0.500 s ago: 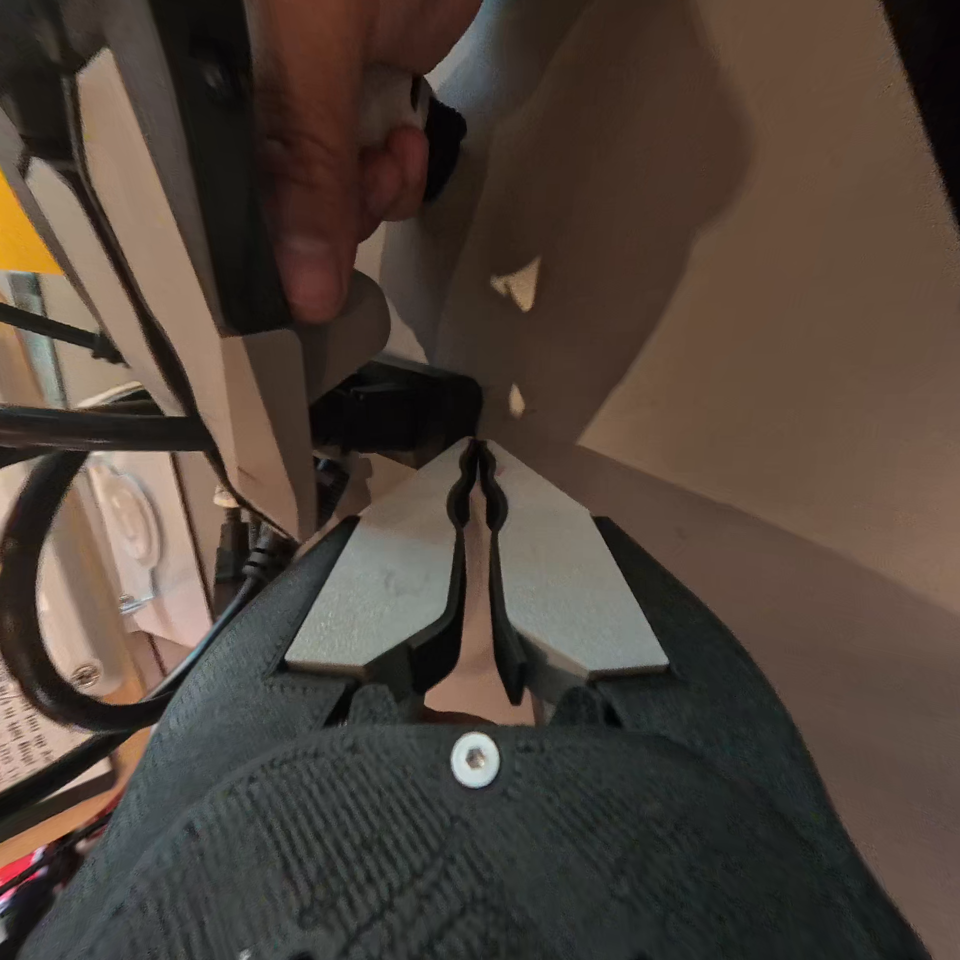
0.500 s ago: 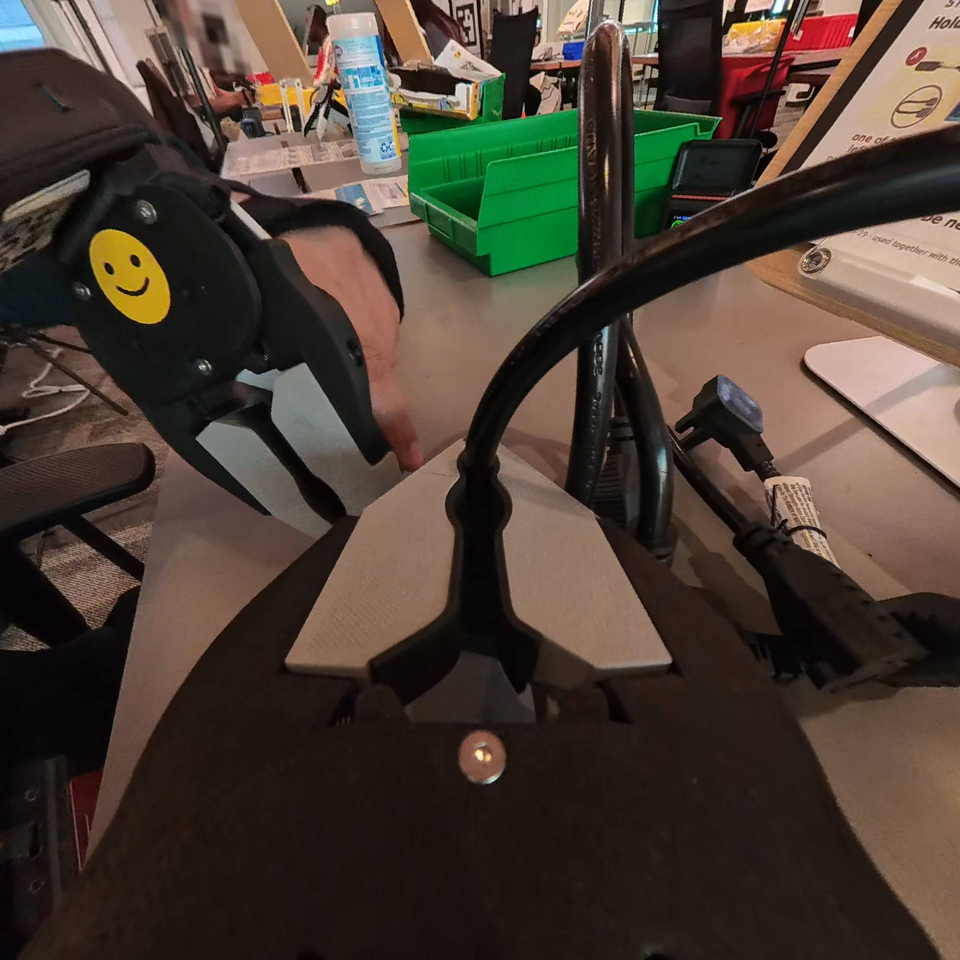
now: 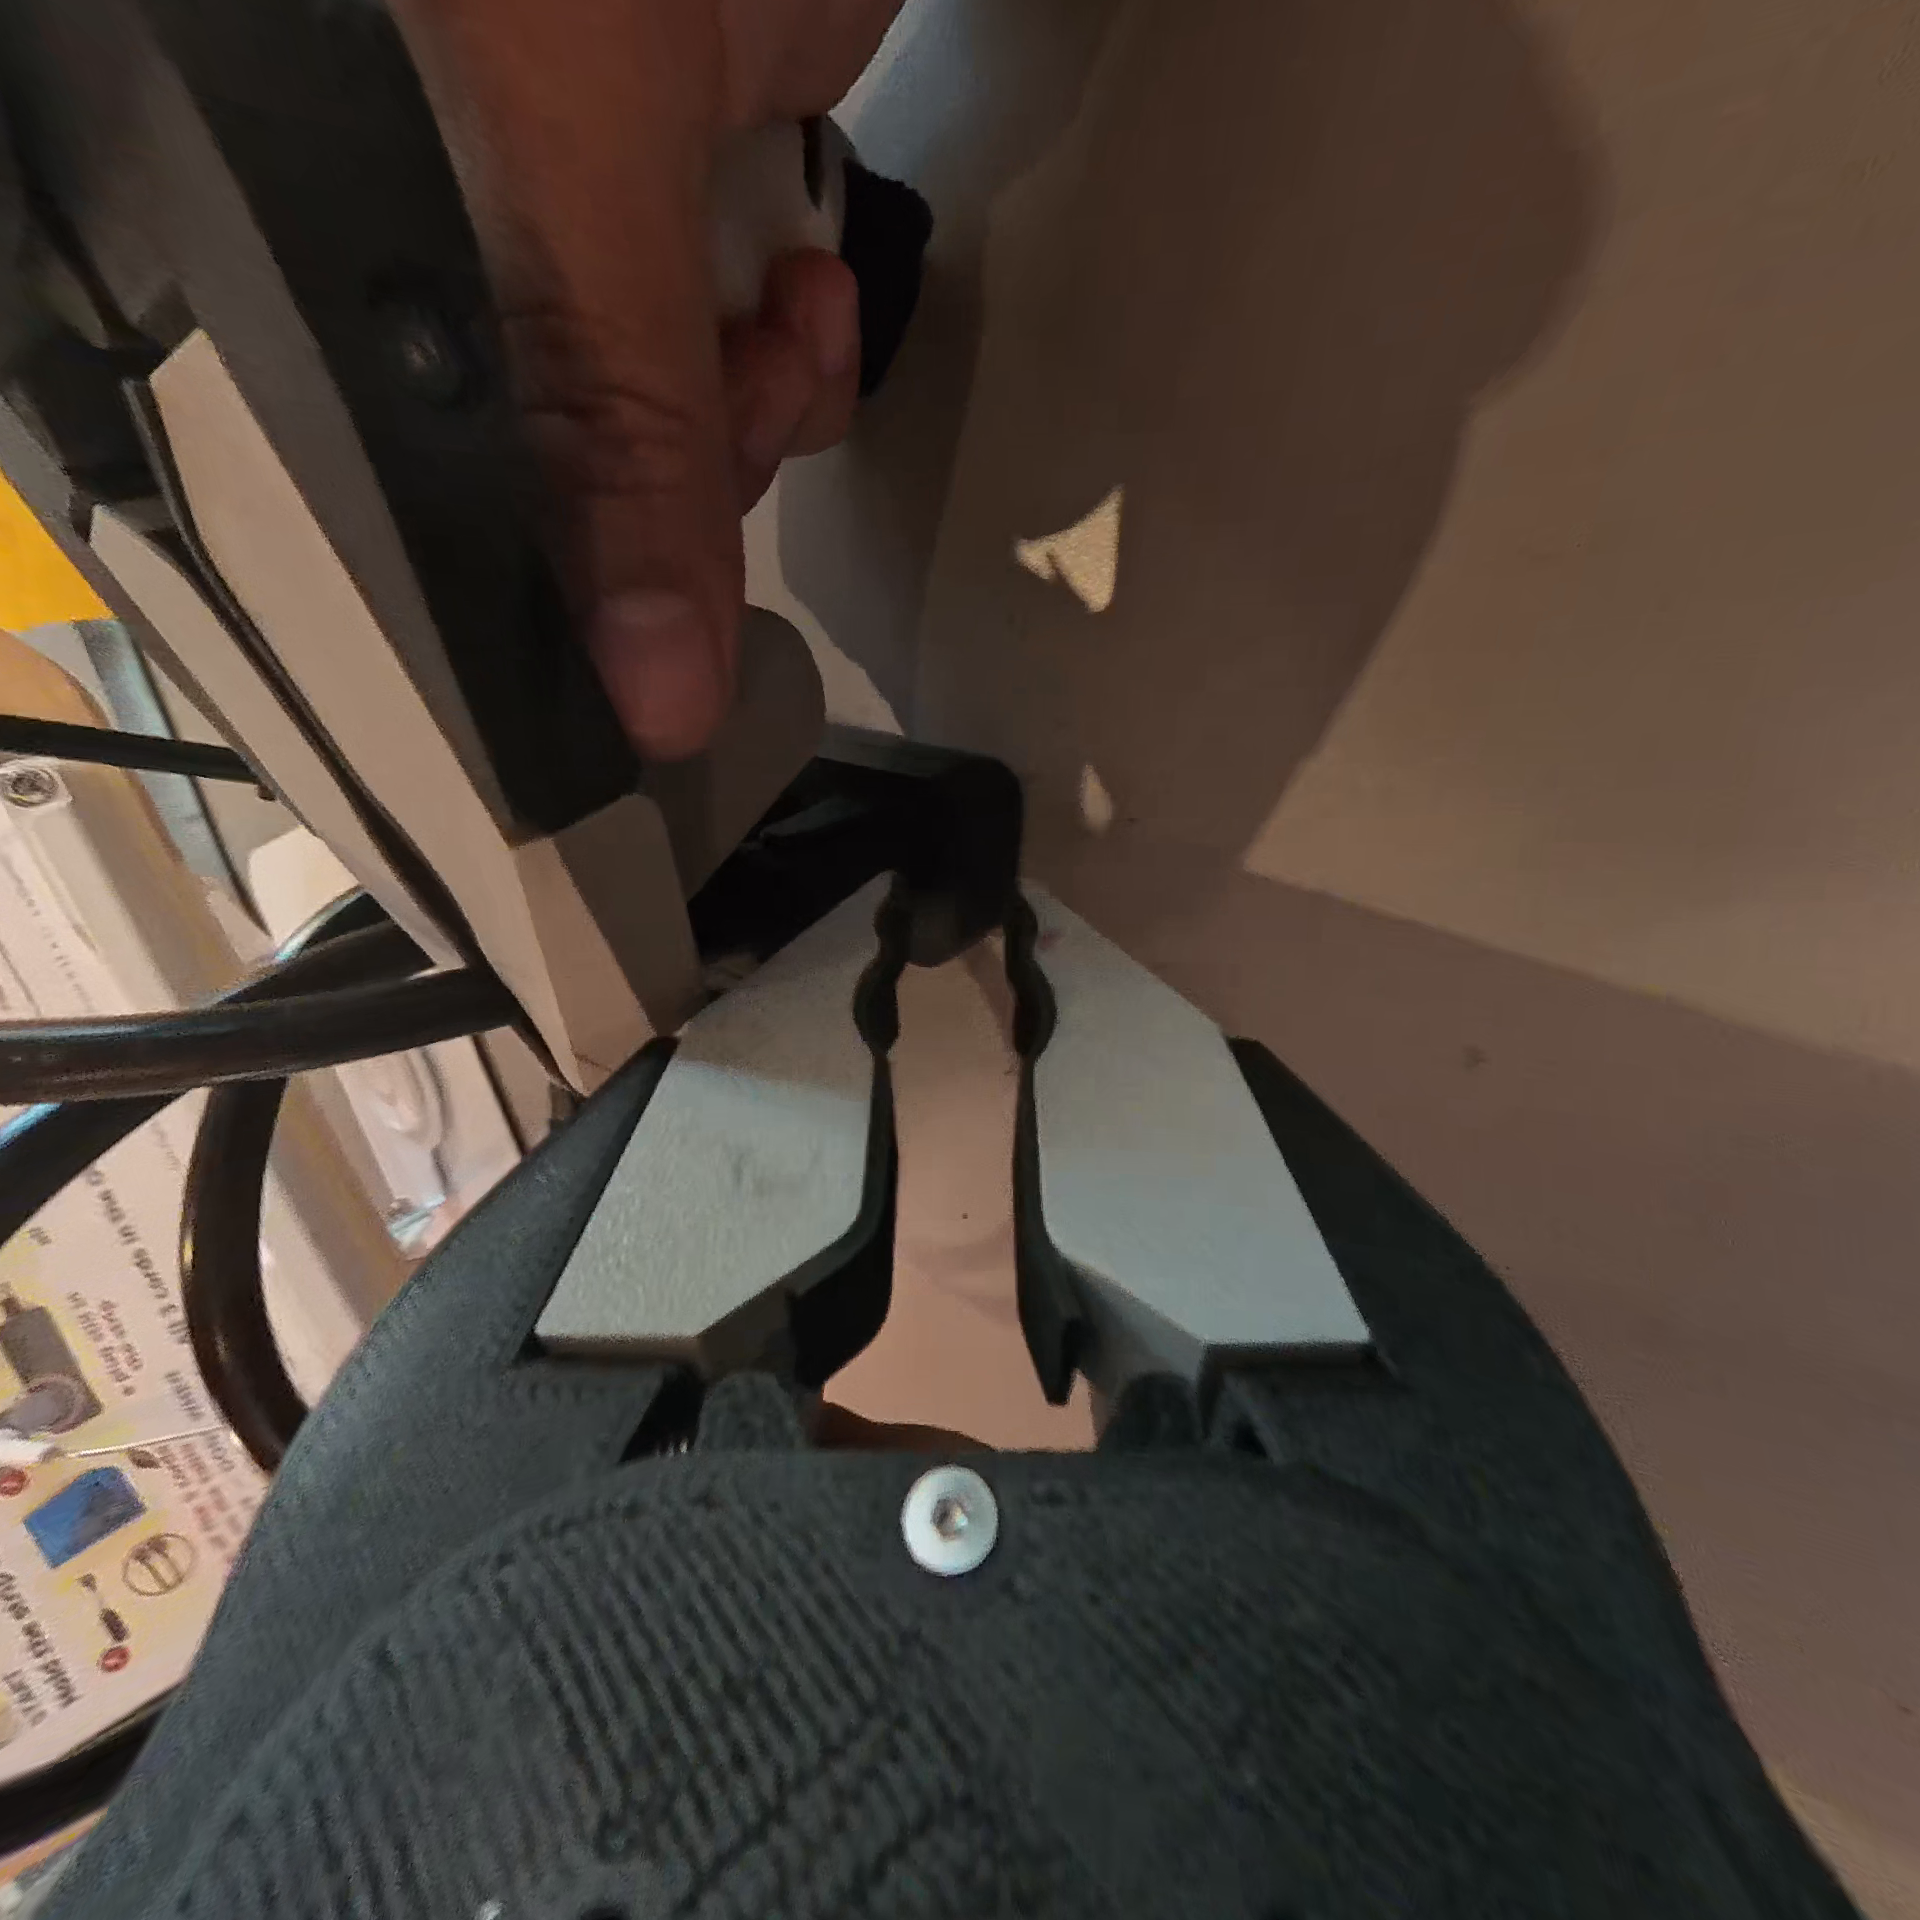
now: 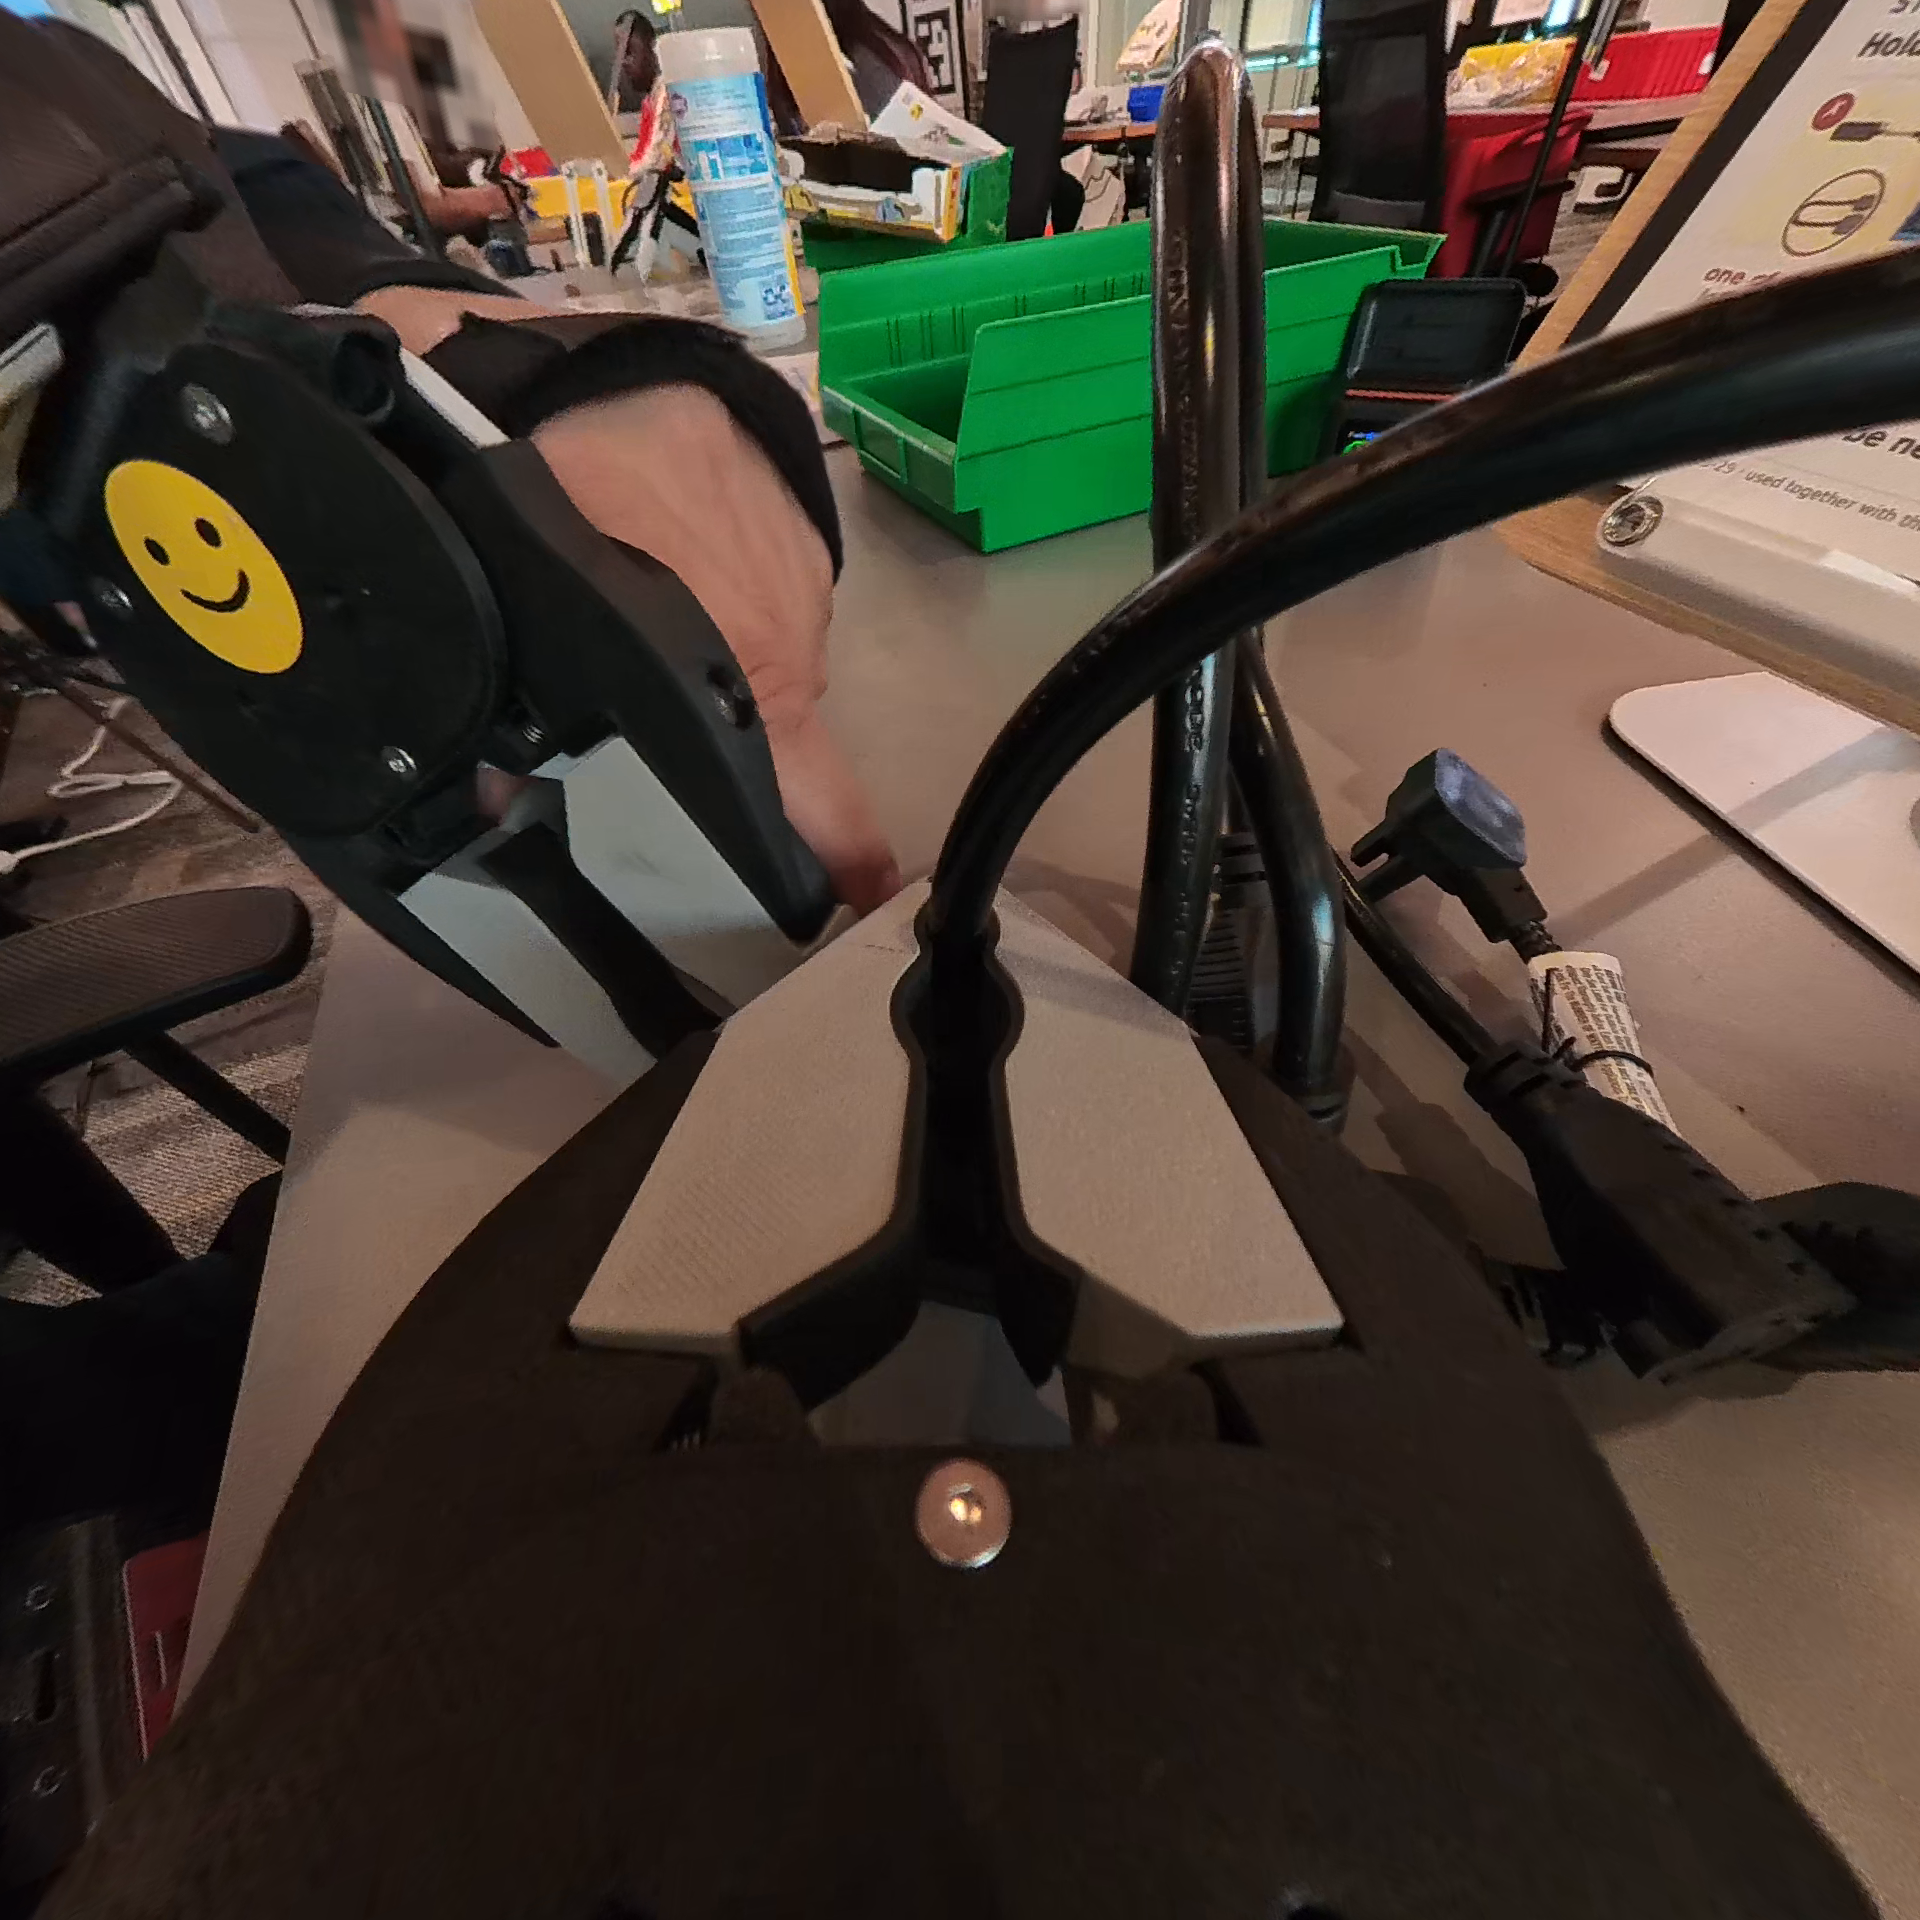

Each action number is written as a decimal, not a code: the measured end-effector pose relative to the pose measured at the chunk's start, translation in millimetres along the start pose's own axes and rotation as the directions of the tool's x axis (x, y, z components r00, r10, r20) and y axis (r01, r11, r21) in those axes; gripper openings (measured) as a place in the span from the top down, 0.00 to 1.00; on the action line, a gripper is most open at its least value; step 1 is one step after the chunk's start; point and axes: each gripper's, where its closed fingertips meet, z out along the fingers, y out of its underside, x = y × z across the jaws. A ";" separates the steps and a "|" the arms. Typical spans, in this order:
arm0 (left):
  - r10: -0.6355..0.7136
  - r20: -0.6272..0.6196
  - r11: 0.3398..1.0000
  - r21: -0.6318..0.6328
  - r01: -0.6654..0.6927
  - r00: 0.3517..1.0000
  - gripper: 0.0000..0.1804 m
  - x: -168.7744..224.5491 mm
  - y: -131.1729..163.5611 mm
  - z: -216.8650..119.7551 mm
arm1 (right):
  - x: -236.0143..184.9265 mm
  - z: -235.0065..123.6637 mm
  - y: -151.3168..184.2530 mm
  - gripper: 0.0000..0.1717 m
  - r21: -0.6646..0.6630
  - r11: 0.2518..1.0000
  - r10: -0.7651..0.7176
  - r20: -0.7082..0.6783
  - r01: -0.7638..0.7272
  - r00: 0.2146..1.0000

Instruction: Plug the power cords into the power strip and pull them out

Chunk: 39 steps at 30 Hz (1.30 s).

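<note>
In the right wrist view my right gripper [image 4: 961, 914] is shut on a thick black power cord [image 4: 1195, 582], which arcs up and to the right out of the fingertips. My left gripper [image 4: 623, 966], with a yellow smiley sticker, points down just left of it, held by a hand [image 4: 717, 561]. In the left wrist view my left gripper [image 3: 951, 914] stands slightly open. The end of a black block [image 3: 894, 821] sits right at its fingertips; I cannot tell whether it is a plug or the power strip. The right gripper's grey fingers [image 3: 582, 883] are close on the left.
A second black cord loop [image 4: 1195, 416] stands upright behind the right gripper. A plug with a blue face [image 4: 1455, 821] and a ribbed black plug [image 4: 1662, 1247] lie on the grey table [image 4: 1039, 665]. Green bins [image 4: 1039, 395], a white canister [image 4: 732, 177] and a sign's white base [image 4: 1787, 769] stand farther off.
My left gripper's jaws were shut and now stand apart, with the black block's end at the tips. The right gripper keeps its hold on the cord and has hardly moved.
</note>
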 end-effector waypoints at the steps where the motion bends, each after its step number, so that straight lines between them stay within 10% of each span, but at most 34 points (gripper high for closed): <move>1: 0.014 0.005 1.000 -0.005 -0.014 1.000 0.93 -1.4 0.3 0.4 | 0.6 -0.3 0.0 1.00 0.001 1.000 0.004 0.000 -0.004 1.000; 16: -0.035 -0.110 0.994 0.094 0.046 0.993 1.00 20.7 -42.6 18.9 | -13.2 -0.2 -8.2 1.00 0.046 0.993 0.095 0.183 -0.105 0.978; 27: -0.183 -0.110 0.981 0.038 0.188 0.977 1.00 15.7 -15.2 -2.8 | -10.6 1.9 -5.2 1.00 0.030 0.998 0.055 0.149 -0.060 0.987; 29: -0.192 -0.158 0.980 0.020 0.198 0.969 0.88 21.8 -8.6 -8.1 | -9.1 2.5 -4.8 1.00 0.027 0.998 0.060 0.140 -0.065 0.988; 33: -0.194 -0.086 0.981 0.010 0.196 0.977 0.74 15.7 -7.1 -8.6 | -5.1 -1.6 -9.9 0.99 0.063 0.990 0.117 0.158 -0.129 0.980; 39: -0.078 0.094 0.994 -0.066 0.085 0.992 0.85 4.3 -0.4 3.0 | -4.5 -4.5 -15.5 0.99 0.102 0.983 0.134 0.165 -0.152 0.977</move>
